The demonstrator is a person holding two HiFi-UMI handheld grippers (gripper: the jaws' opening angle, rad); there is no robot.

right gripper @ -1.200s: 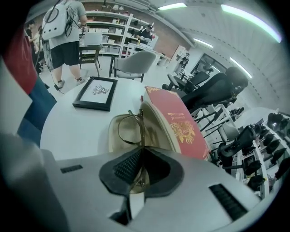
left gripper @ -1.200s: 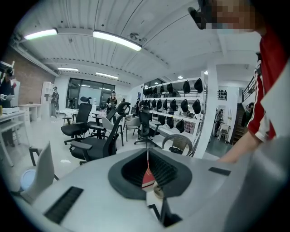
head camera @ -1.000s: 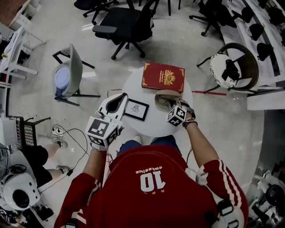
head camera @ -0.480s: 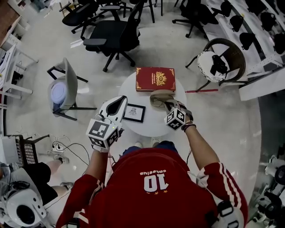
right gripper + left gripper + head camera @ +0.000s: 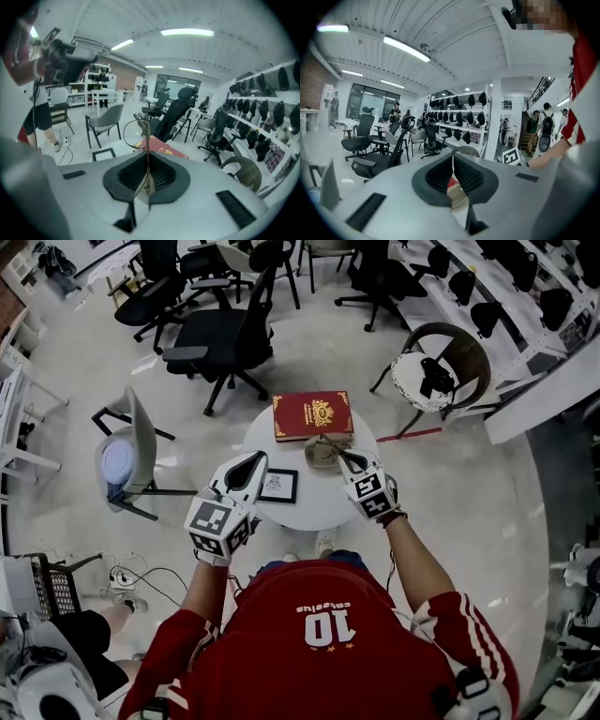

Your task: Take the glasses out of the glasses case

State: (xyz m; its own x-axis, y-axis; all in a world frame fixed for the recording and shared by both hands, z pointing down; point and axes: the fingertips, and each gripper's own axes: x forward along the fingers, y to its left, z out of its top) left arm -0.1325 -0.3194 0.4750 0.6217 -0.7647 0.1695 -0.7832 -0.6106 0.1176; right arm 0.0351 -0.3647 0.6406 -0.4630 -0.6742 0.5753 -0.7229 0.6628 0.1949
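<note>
**Glasses clear of the case**

The right gripper (image 5: 147,185) is clamped on a temple of the glasses (image 5: 135,132) and holds them raised just right of the case (image 5: 322,454). The left gripper (image 5: 453,161) is closed on nothing, well left of the case. The removal looks done; only setting the glasses down seems left.
</note>
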